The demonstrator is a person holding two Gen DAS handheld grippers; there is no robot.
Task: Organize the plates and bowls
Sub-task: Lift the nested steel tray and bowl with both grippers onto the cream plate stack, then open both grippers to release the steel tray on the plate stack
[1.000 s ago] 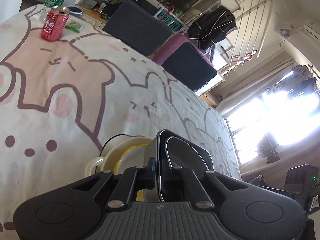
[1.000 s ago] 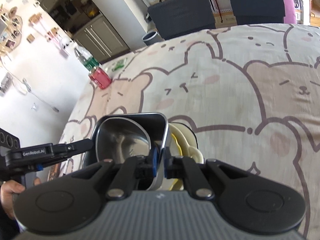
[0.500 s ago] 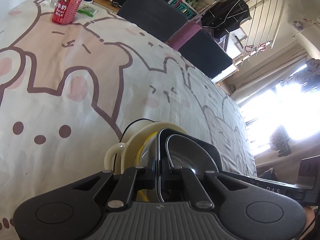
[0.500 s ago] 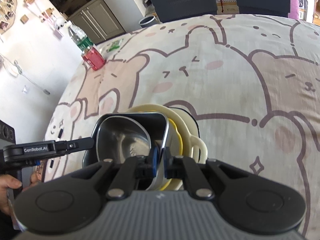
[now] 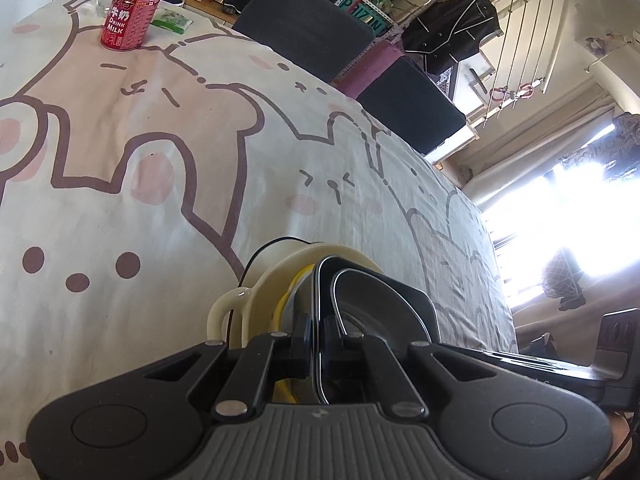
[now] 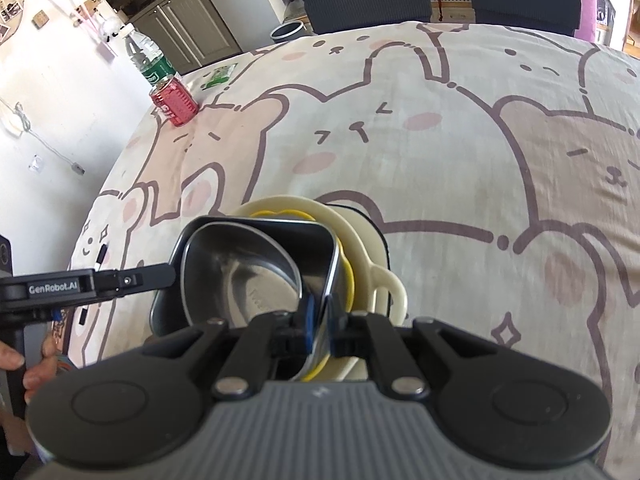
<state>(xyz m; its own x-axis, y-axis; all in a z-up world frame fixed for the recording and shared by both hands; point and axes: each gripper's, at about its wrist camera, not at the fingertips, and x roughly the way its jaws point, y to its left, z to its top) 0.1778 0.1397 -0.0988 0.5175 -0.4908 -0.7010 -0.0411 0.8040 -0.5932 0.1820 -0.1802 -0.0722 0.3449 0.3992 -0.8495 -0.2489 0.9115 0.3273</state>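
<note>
Right now both of my claws are clamped on the same steel tray [image 6: 256,276]. My right gripper [image 6: 320,320] pinches the rim on its right-hand wall, and my left gripper [image 5: 318,340] pinches the opposite rim, its fingers squeezed thin-edge-on around the metal. So the tray hangs between my two hands, directly ahead of each claw. It sits over a stack: a yellow plate [image 6: 347,276] nested in a cream bowl [image 6: 360,240] with a loop handle, on the bear-print tablecloth [image 6: 440,140].

What the coming move turns on is that the tray lies straight above the stack, its floor roughly level and its long side running from one claw to the other. Neither hand is nearer; each holds an end. I judge that lowering it evenly would seat it in the bowl, though I cannot tell whether its base already touches the yellow plate.
</note>
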